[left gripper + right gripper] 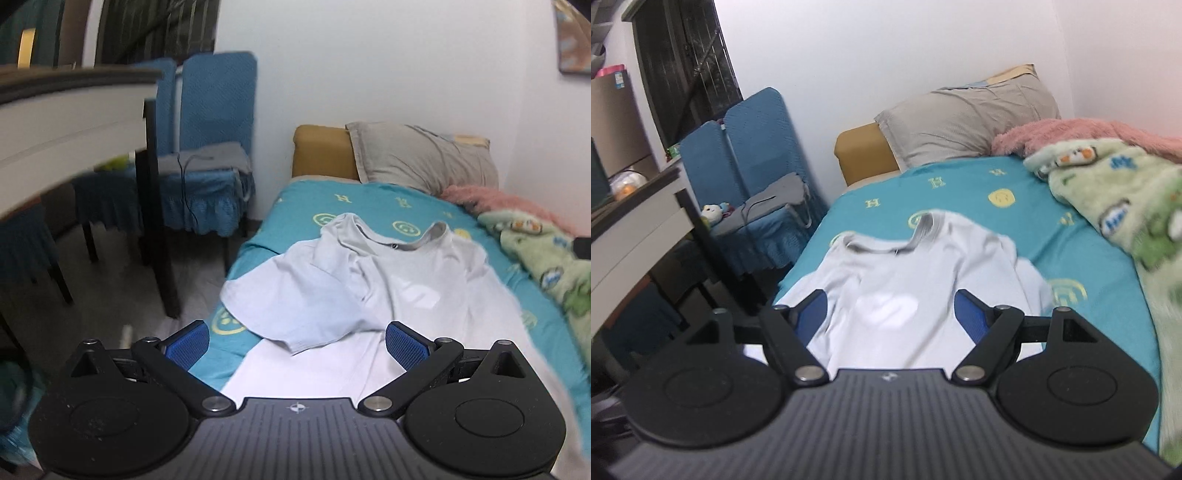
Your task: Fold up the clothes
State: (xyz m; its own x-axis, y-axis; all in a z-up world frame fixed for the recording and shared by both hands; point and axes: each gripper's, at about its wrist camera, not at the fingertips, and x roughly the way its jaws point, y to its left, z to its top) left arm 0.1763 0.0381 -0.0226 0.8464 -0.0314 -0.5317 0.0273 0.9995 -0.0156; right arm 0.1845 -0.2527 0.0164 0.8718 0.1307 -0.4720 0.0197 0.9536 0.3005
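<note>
Beside the T-shirt, a green blanket.

This is a bedroom in a home. A bed with a teal smiley-print sheet runs toward a plain white wall, a grey pillow at its twelve o'clock end. A green cartoon blanket and a pink throw lie heaped at two o'clock. At ten o'clock stand blue-covered chairs and what seems a white desk.
</note>
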